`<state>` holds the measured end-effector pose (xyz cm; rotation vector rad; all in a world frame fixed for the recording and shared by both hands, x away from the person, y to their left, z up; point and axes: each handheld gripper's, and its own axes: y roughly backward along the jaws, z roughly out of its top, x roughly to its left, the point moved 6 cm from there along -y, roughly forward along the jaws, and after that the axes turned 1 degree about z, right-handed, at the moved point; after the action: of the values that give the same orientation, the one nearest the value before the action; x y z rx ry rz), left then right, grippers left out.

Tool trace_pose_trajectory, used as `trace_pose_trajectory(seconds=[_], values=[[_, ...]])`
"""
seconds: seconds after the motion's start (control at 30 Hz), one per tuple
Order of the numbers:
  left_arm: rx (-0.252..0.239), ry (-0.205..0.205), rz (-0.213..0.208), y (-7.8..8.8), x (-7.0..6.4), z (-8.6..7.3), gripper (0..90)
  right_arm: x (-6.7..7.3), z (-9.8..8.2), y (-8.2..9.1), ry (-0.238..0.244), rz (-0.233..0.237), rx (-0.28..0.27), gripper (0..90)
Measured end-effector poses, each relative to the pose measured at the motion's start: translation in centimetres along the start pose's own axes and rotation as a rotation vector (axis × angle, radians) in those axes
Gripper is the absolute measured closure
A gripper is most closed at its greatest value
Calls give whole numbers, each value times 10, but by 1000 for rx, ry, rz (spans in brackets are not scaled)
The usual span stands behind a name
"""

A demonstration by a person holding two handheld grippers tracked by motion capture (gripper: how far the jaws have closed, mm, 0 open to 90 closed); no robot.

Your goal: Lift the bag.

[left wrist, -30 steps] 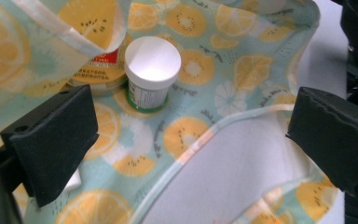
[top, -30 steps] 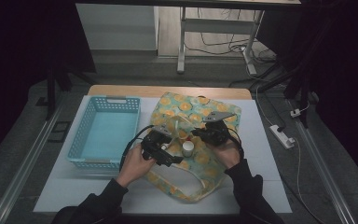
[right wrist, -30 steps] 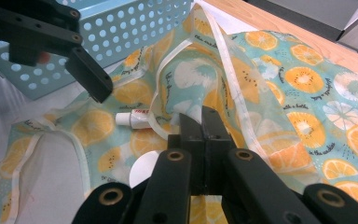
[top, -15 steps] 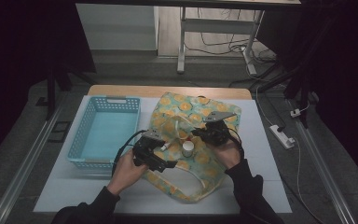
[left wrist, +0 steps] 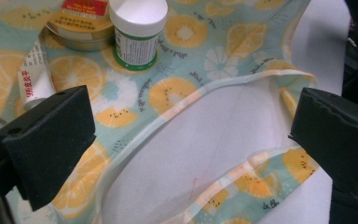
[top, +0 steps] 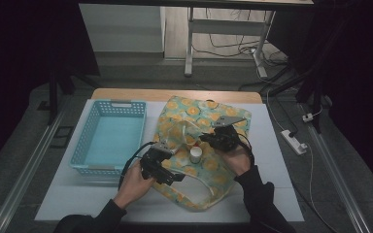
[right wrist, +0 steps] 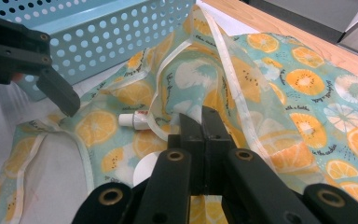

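Table: your white rectangular table top (top: 281, 160) carries a light blue perforated plastic basket (top: 108, 138) on the left and a teal fabric tote bag printed with orange citrus slices (top: 199, 114) at the centre.
Bag: the bag lies flat, with its cream-edged handle loops toward the near side; in the left gripper view one loop (left wrist: 223, 86) frames a bare patch of table.
Bottle: a small white-capped bottle with a green-and-white label (top: 195, 155) stands upright on the bag, between your two grippers; in the left gripper view it (left wrist: 137, 30) sits at the far side, touching or just beside a flat round tin with a red-and-yellow label (left wrist: 77, 25).
Tube: a small white tube with red lettering (right wrist: 134, 120) lies on its side on the bag fabric; in the left gripper view it (left wrist: 33, 81) is partly hidden behind one jaw.
Left gripper: your left gripper (top: 162, 167) is at the near left edge of the bag, just beside the basket's near right corner; its jaws stand wide apart, over the handle loop and holding nothing.
Right gripper: your right gripper (top: 213, 138) is over the bag, right of the bottle; in the right gripper view its jaws are pressed together, and you cannot tell whether fabric is pinched between them.
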<state>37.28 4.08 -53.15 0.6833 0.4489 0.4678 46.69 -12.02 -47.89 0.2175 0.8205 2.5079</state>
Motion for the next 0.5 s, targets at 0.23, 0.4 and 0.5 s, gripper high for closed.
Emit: trace_pose_trajectory(seconds=[0.23, 0.4, 0.5], values=[[23, -17, -16, -16, -2, -2, 7, 1, 0, -1, 3, 2, 4, 900], [57, -35, -10, -31, -1, -6, 8, 1, -1, -1, 3, 3, 4, 900], [78, -55, 2, -38, 2, -8, 9, 1, -1, -2, 4, 3, 6, 900]])
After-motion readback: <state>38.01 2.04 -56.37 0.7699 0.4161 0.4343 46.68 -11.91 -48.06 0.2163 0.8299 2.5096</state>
